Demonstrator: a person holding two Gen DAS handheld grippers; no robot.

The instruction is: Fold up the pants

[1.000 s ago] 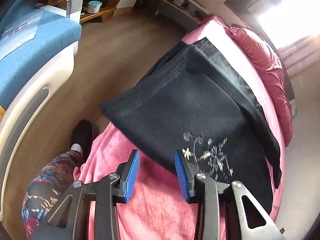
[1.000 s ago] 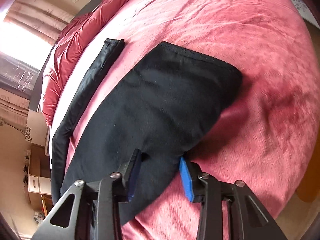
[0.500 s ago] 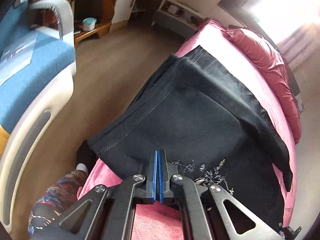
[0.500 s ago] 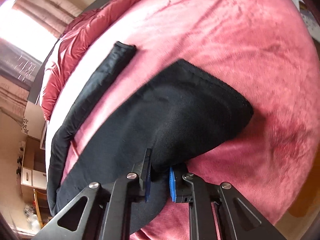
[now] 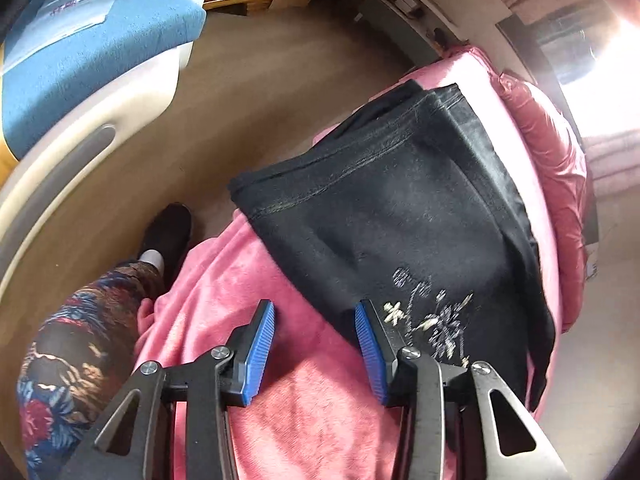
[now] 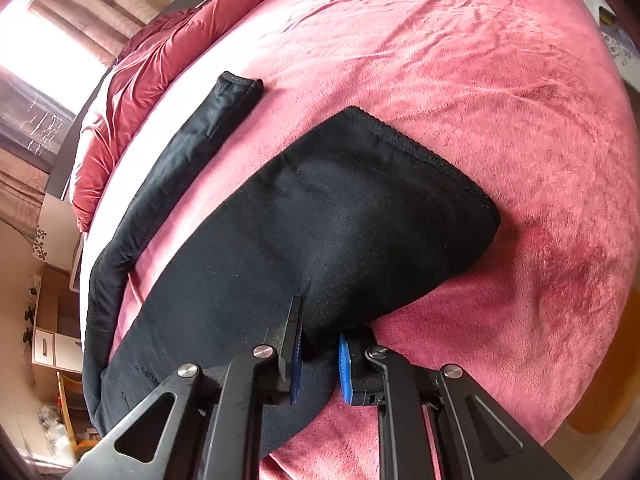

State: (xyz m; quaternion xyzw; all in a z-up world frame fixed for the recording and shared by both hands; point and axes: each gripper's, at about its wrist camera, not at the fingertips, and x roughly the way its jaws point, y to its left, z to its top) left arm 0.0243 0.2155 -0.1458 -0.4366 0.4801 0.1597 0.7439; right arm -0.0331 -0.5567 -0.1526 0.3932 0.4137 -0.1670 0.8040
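Observation:
Black pants with pale flower embroidery lie on the pink blanket, their waistband at the bed's edge. My left gripper is opening over the blanket. Its right finger hovers at the pants' near edge, and its pads press on nothing. In the right wrist view one wide leg runs toward its hem, and the other leg lies stretched out to the left. My right gripper is shut on a raised fold of the wide leg.
A blue-cushioned chair stands across the wooden floor. A person's patterned trouser leg and dark shoe are beside the bed. A red duvet is bunched along the far side. A white drawer unit stands at the left.
The left gripper shut at the pants' near edge, then opened again and drew back. The right gripper closed on the wide leg, pinching up a fold, and still holds it.

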